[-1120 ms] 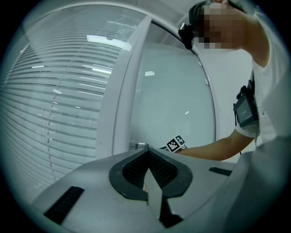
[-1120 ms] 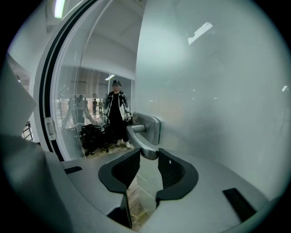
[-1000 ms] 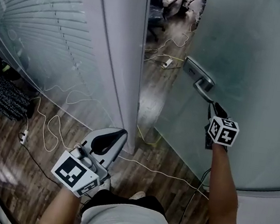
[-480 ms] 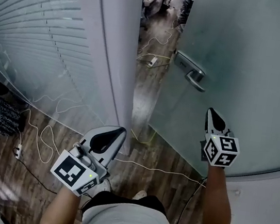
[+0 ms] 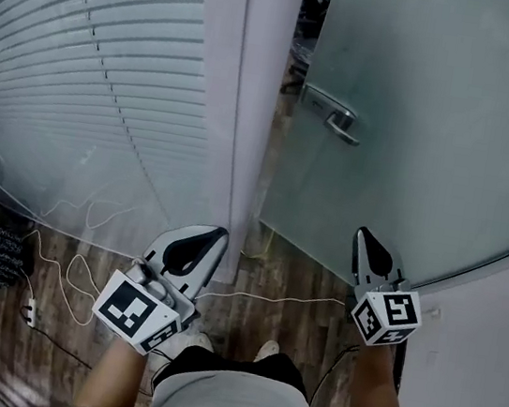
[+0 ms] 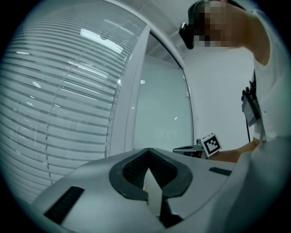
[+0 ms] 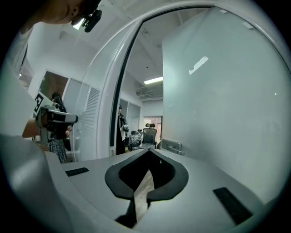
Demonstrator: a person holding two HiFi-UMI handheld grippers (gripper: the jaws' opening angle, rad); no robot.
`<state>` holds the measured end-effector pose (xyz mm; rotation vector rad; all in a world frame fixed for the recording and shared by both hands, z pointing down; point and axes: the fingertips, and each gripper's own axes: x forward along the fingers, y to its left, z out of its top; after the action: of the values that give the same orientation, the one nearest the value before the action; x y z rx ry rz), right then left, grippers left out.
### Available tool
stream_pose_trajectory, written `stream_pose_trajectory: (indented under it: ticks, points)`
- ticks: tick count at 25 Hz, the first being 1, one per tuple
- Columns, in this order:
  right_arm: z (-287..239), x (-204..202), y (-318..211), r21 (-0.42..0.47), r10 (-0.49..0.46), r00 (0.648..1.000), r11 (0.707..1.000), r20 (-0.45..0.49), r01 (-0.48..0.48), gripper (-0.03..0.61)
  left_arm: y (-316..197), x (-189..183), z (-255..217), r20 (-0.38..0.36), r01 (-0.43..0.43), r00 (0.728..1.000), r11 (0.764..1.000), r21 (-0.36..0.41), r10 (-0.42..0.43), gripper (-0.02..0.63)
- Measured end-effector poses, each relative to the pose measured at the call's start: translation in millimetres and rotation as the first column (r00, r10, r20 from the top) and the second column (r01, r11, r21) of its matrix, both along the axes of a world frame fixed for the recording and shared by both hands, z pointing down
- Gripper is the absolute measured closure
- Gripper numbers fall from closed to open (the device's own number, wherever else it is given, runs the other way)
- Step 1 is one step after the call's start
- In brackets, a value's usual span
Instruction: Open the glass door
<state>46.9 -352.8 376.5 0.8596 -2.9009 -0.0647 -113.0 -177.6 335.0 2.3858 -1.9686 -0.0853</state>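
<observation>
1. No words, brand names or numbers can be read in any of these views.
2. The only printed signs are black-and-white square code patterns. They are on the left marker cube [image 5: 134, 311] of the left tongs [image 5: 220, 233] and the right marker cube [image 5: 385, 317] of the right tongs [image 5: 365, 233].
3. The patterns spell out no letters or digits.

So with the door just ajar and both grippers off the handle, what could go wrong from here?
The door is only ajar, and the right gripper is shut and clear of the handle, so the unheld door might swing closed again. A white cable lies on the floor near the door's bottom edge; it could trip the person or snag the door.
</observation>
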Motion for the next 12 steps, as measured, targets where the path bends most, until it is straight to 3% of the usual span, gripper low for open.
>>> stream_pose_trajectory:
  ticks: [6,12]
  points:
    - [-26.0,24.4,87.8,0.067,0.039,0.998,0.997,0.049,-0.042,0.575,47.1,4.6,4.4,0.022,-0.075,0.997,0.997,0.009,0.074,0.614]
    - [-43.1,35.6,146.2,0.106,0.034,0.998,0.994,0.061,-0.040,0.575,80.5,2.2,1.4,0.023,-0.084,0.996,0.996,0.024,0.083,0.614]
